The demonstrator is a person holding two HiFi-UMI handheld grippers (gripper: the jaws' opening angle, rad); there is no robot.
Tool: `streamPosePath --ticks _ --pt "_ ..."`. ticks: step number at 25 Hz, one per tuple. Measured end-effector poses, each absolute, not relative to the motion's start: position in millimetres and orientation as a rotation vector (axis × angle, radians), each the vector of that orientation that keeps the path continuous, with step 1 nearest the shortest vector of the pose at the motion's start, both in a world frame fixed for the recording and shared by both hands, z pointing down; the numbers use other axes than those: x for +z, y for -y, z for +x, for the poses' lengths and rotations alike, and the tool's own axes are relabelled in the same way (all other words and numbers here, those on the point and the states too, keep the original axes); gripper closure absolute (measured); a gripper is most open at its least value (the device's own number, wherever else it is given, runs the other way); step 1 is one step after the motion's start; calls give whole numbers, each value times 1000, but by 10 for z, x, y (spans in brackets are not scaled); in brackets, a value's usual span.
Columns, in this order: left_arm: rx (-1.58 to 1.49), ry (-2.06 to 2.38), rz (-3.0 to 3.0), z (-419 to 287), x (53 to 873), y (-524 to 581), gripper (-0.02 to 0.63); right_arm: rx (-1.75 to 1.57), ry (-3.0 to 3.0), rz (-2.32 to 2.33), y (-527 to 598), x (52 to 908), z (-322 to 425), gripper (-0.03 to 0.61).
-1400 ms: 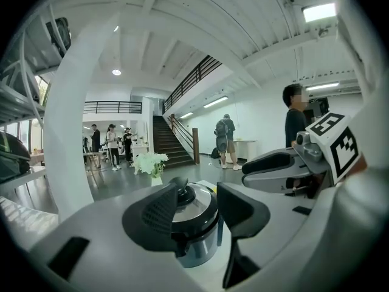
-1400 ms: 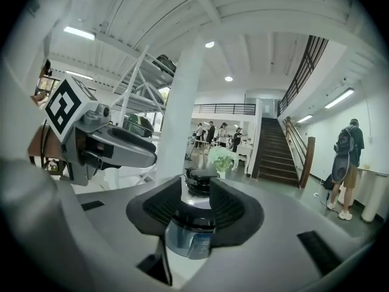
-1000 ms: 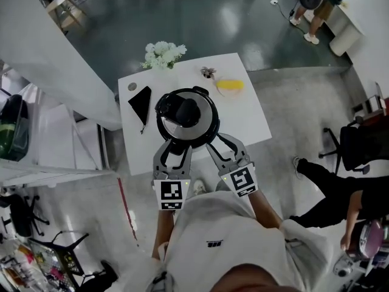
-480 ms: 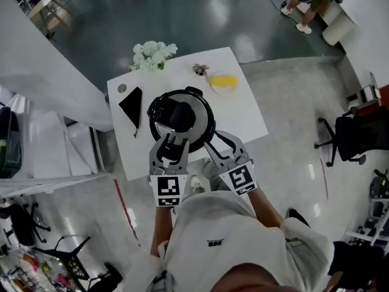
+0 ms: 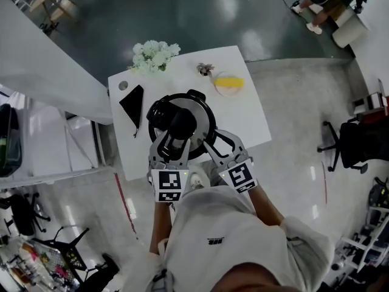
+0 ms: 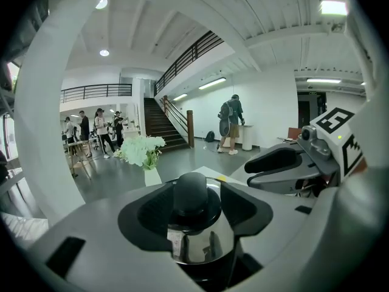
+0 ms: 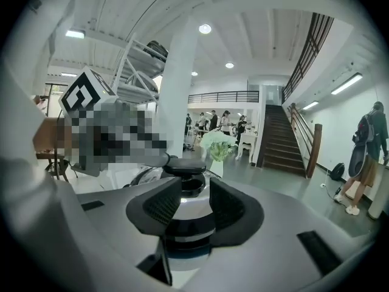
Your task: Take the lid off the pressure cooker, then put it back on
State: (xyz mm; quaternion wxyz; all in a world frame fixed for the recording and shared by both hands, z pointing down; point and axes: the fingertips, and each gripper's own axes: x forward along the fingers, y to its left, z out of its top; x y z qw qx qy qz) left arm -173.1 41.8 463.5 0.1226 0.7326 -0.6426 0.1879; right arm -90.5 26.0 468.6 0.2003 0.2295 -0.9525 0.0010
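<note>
The pressure cooker (image 5: 182, 105) stands mid-worktop (image 5: 243, 117) with its lid (image 5: 200, 117) seated. The left gripper (image 5: 173, 140) jaws have just been opening. They stand released with the lid's black knob (image 6: 191, 190) between them. The right gripper (image 5: 219, 142) jaws are released, apart at the cooker's near rim.

**Both grippers closer in; L jaws opening**

L gripper (image 5: 174, 140) pushed fwd over the lid (image 5: 200, 110). Knob (image 5: 183, 121), earlier well ahead of jaw tips, now between jaws, pads clear of it. Jaws just been opening, from shut to part-open. R gripper (image 5: 217, 142) pushed fwd too; pressure cooker (image 5: 205, 140) rim nearer its jaw tips than before.
</note>
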Motion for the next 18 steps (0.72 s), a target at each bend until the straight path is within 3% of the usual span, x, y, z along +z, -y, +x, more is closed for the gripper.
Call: streamPosePath --ticks 18 --pt "713 1718 1981 -1766 5049 39 288 40 2668 287 233 4935 -1135 431"
